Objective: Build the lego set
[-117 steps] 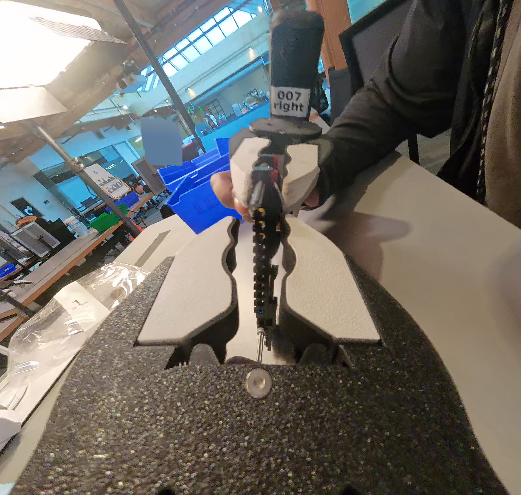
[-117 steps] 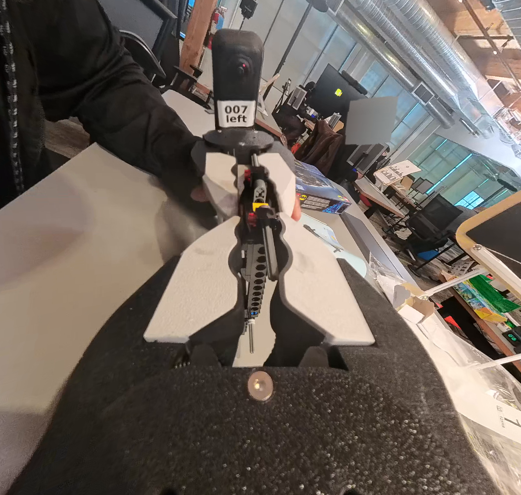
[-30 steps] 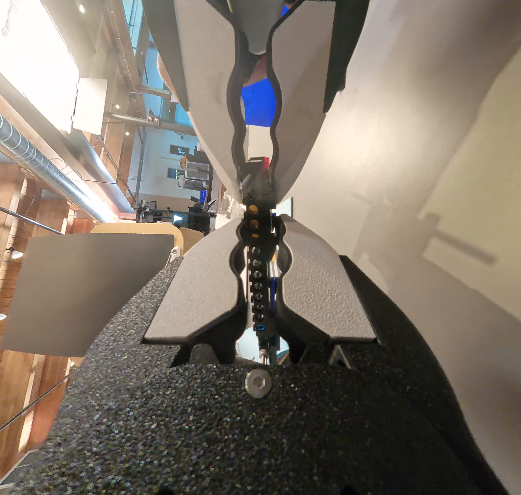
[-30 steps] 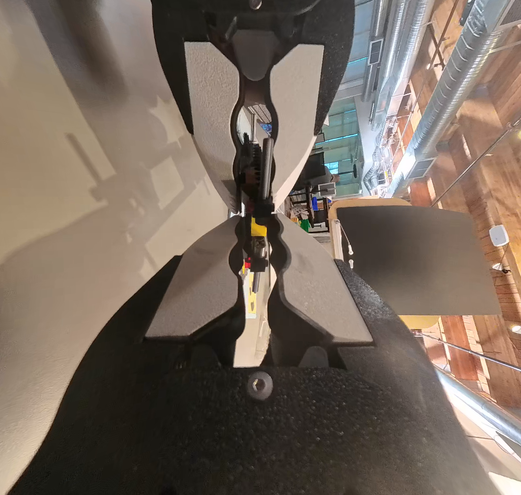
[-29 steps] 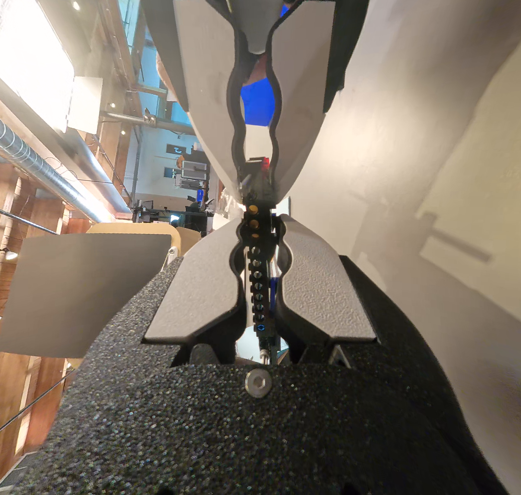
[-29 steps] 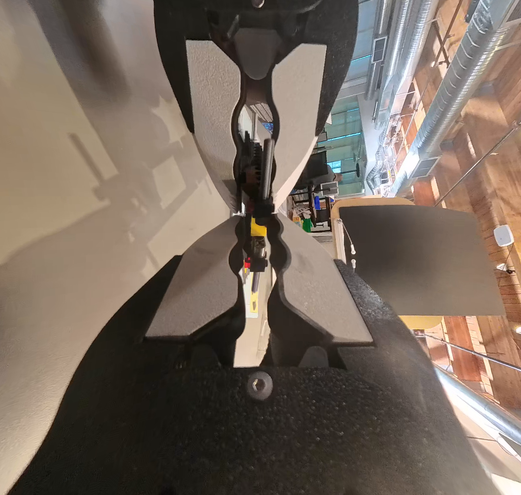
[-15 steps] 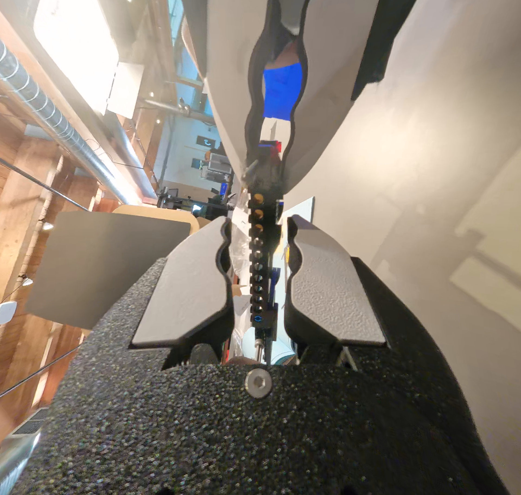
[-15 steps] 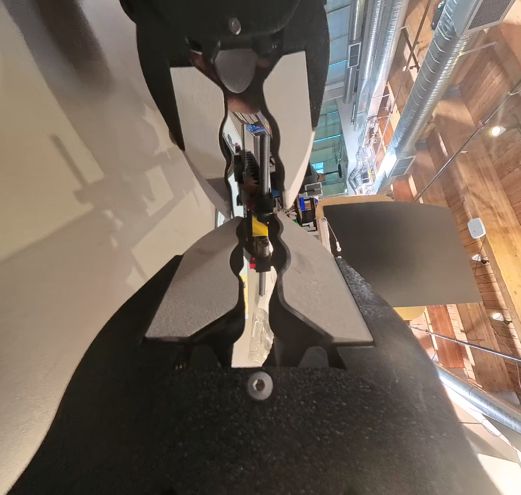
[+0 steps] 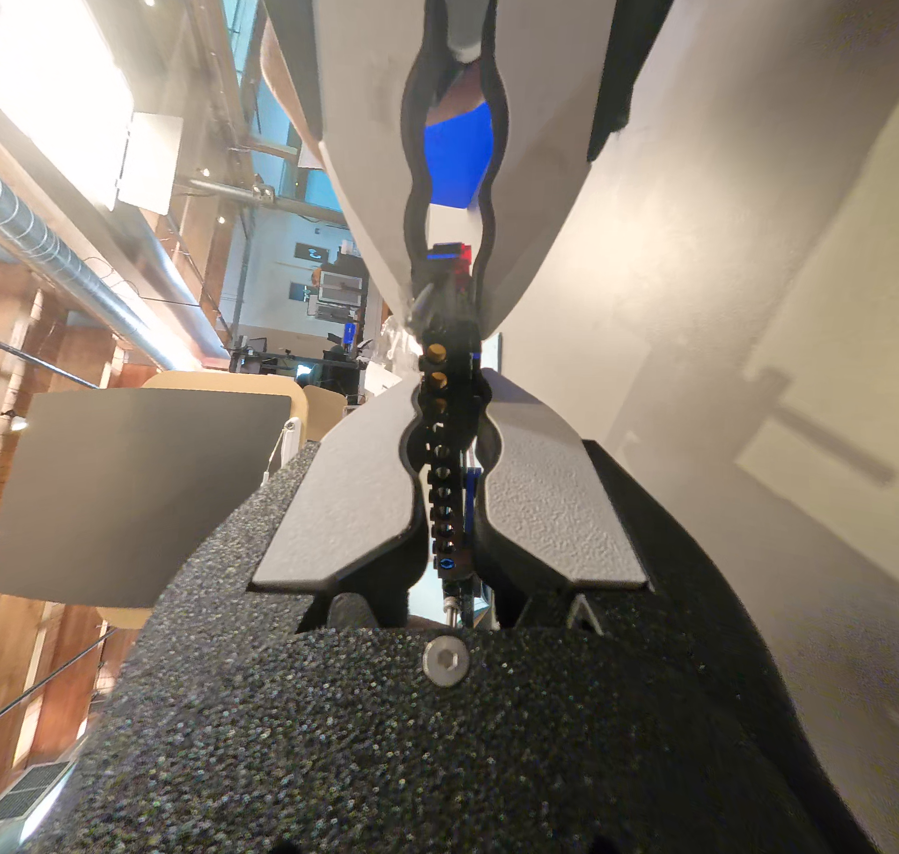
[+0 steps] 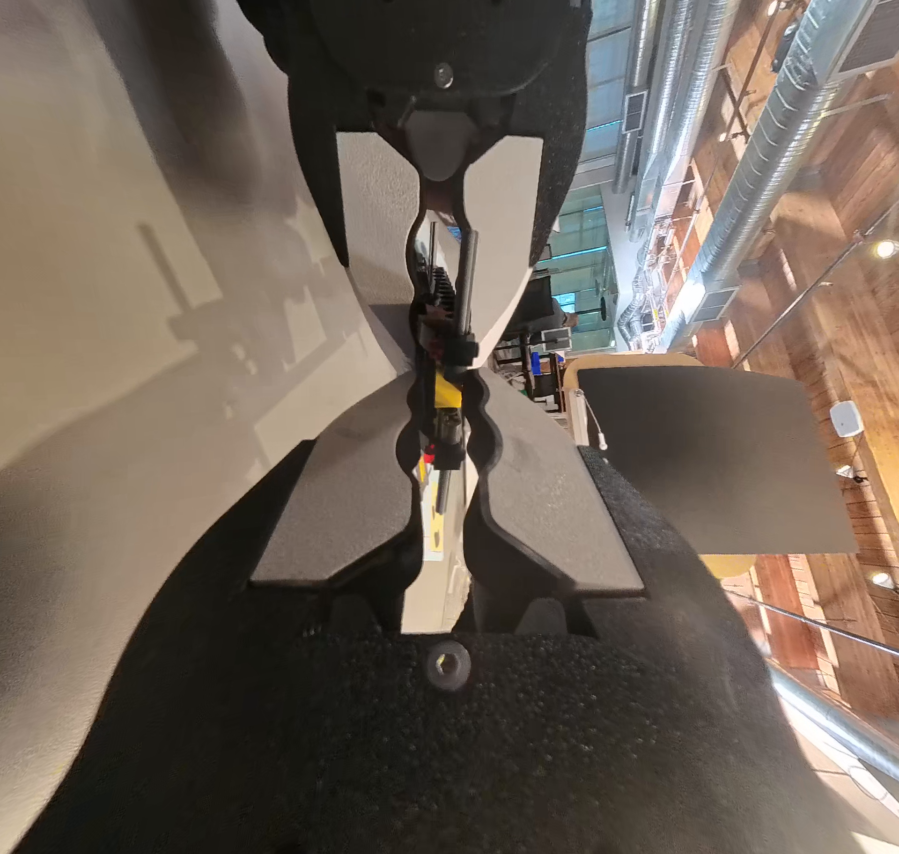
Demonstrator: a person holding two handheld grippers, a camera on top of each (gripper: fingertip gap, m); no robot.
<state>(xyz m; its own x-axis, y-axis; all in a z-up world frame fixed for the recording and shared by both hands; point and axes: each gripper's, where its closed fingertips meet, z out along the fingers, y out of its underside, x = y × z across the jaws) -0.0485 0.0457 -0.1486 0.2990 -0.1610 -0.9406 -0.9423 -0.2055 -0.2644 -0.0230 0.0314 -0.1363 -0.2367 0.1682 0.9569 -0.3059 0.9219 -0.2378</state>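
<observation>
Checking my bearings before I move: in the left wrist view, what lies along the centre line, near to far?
Silver bolt head → left gripper clamped on black pin-hole beam assembly → tan pins → right gripper gripping its far end → blue bin.

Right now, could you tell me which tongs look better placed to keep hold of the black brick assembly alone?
Left, probably. The left tongs clamp the black brick assembly along most of its holed beam; the right tongs pinch only its yellow-tipped end.

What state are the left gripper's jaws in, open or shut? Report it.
Shut on the black holed beam assembly: the left gripper's pads press against both its sides.
</observation>
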